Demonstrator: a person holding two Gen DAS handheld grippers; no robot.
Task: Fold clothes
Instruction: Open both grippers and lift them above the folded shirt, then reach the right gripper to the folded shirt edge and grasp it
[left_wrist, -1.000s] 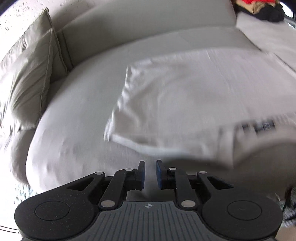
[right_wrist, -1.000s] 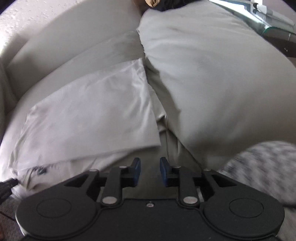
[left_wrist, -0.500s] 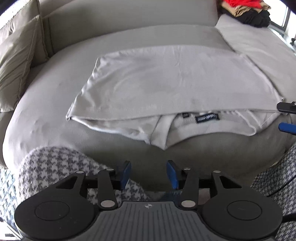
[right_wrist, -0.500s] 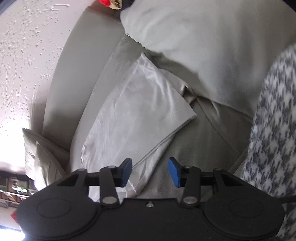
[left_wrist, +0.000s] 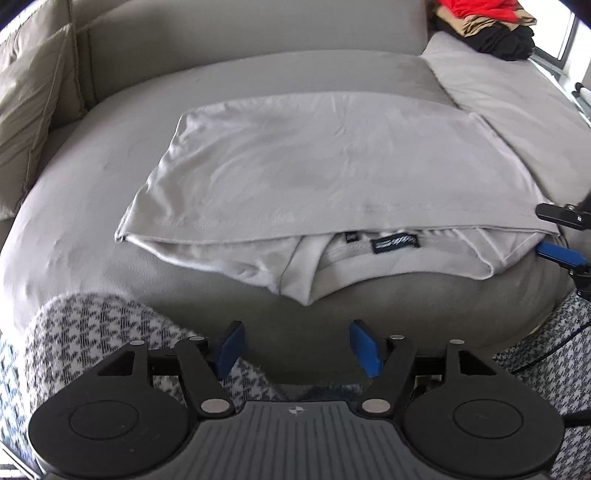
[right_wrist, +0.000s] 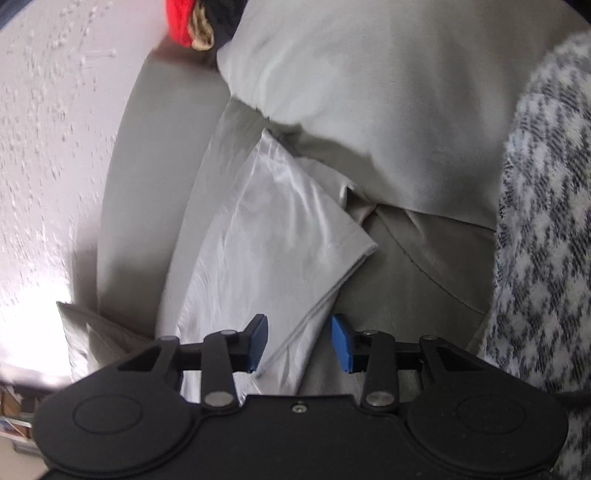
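Observation:
A light grey shirt (left_wrist: 325, 177) lies folded in half on the sofa seat, its collar with a dark label (left_wrist: 394, 244) poking out at the near edge. My left gripper (left_wrist: 295, 349) hangs open in front of the sofa's edge, short of the shirt, holding nothing. In the right wrist view the same shirt (right_wrist: 266, 251) runs away along the seat, and my right gripper (right_wrist: 298, 341) stands open with the shirt's near hem edge between its blue pads, not pinched. The right gripper's fingers (left_wrist: 559, 253) show at the shirt's right corner in the left wrist view.
The grey sofa (left_wrist: 74, 221) has a cushion (left_wrist: 26, 110) at the left and a second seat section (left_wrist: 517, 103) at the right. A pile of red, tan and black clothes (left_wrist: 487, 22) lies at the back right. Houndstooth-patterned legs (left_wrist: 92, 332) stand close to the sofa front.
Both grippers have opened from nearly shut. The left one pulled back from the shirt to the sofa's front. The right one rolled sideways and came to the shirt's right hem.

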